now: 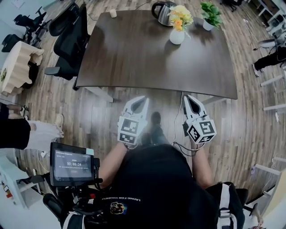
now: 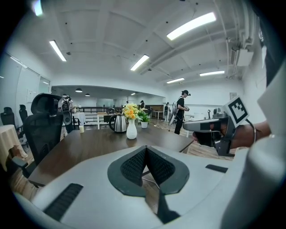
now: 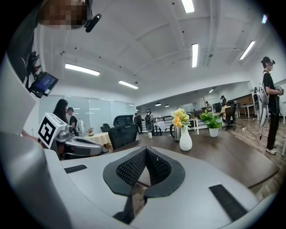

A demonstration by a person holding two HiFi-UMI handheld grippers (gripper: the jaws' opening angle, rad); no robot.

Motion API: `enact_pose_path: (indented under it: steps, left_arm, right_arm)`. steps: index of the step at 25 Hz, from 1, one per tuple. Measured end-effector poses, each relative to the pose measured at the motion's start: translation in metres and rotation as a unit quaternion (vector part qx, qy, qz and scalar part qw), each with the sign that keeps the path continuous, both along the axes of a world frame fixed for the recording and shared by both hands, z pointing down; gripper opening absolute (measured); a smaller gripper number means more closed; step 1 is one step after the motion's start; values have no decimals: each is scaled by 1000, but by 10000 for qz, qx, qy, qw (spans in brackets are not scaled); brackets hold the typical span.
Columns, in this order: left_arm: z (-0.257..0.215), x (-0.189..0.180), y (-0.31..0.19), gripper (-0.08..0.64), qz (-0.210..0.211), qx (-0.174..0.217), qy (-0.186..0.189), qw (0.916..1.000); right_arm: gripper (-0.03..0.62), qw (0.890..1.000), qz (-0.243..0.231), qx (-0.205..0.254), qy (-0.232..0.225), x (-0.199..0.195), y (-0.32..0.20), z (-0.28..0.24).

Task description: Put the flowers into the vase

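A white vase (image 1: pixel 177 36) stands on the far side of the dark wooden table (image 1: pixel 134 58), with yellow and white flowers (image 1: pixel 180 17) in it. The left gripper view shows the vase (image 2: pixel 131 129) and flowers (image 2: pixel 130 111) far ahead, as does the right gripper view, with its vase (image 3: pixel 185 139) and flowers (image 3: pixel 179 117). My left gripper (image 1: pixel 143 101) and right gripper (image 1: pixel 189 98) hover side by side before the table's near edge, well short of the vase. Both are shut with nothing between their pads (image 2: pixel 134 164) (image 3: pixel 132 168).
A steel kettle (image 1: pixel 161 11) and a potted green plant (image 1: pixel 210 15) stand beside the vase, and a small cup (image 1: pixel 113 13) sits at the far left edge. Black office chairs (image 1: pixel 69 40) line the table's left side. A screen on a rig (image 1: pixel 71 164) is at my lower left. People stand about the room.
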State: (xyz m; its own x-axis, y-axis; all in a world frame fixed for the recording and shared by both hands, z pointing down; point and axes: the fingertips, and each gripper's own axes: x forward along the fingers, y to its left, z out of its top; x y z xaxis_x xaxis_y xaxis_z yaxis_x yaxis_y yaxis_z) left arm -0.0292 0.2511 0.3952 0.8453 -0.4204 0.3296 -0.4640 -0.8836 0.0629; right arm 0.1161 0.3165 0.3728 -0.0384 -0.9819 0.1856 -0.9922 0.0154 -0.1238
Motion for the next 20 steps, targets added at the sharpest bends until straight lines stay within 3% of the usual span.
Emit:
enact_pose_path:
  steps: [12, 20]
  left_arm:
    - [-2, -37, 46, 8, 96, 33, -1, 9999]
    - [4, -2, 16, 8, 19, -132, -19, 9999]
  right_arm:
    - [17, 9999, 92, 94, -53, -43, 51, -8]
    - [17, 9998, -76, -13, -156, -17, 18, -7]
